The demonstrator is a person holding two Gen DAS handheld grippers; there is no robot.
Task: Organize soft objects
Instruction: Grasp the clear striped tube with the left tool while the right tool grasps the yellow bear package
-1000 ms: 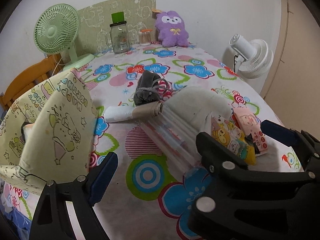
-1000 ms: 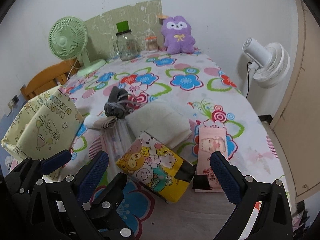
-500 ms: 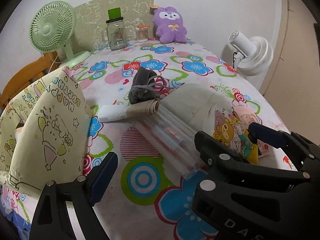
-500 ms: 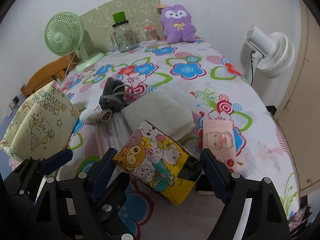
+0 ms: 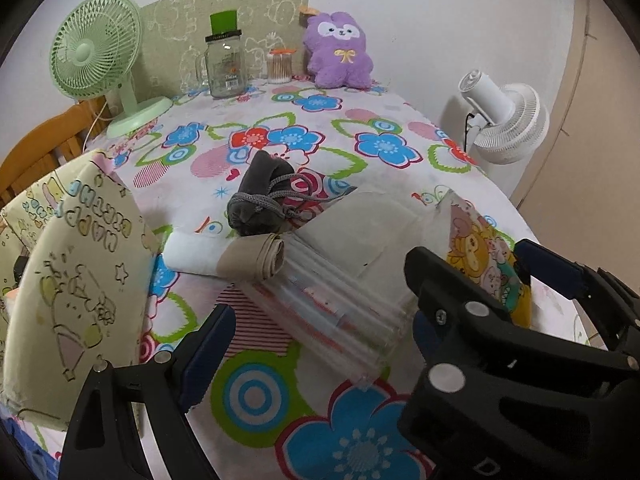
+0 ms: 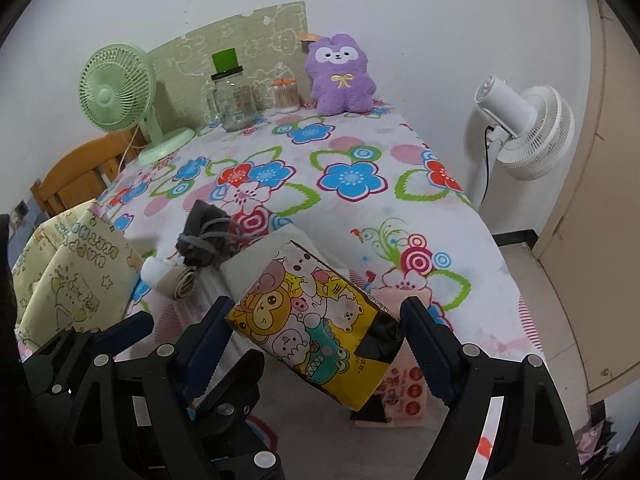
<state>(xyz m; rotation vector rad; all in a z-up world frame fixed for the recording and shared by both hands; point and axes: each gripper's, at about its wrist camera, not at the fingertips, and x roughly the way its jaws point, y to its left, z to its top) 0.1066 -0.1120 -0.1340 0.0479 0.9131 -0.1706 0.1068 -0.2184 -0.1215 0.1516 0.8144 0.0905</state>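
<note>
A yellow cartoon tissue pack (image 6: 316, 320) lies between the fingers of my right gripper (image 6: 316, 328), whose jaws stand wide open around it; the pack also shows in the left wrist view (image 5: 486, 268). Under it lies a pink Santa pack (image 6: 404, 390). A clear plastic pack (image 5: 332, 312), a cream folded cloth (image 5: 360, 224), a beige-and-white roll (image 5: 228, 256) and a grey drawstring pouch (image 5: 260, 196) lie on the flowered table. My left gripper (image 5: 316, 344) is open and empty over the clear pack. A cream gift bag (image 5: 76, 276) stands at the left.
At the table's far end stand a green fan (image 5: 100, 60), a glass jar (image 5: 224, 64), a cotton-swab jar (image 5: 280, 66) and a purple plush (image 5: 340, 52). A white fan (image 5: 504, 120) stands beyond the right edge. A wooden chair (image 6: 84, 168) is at the left.
My right gripper has moved forward and now has the yellow tissue pack between its open fingers. My left gripper has edged forward over the clear pack.
</note>
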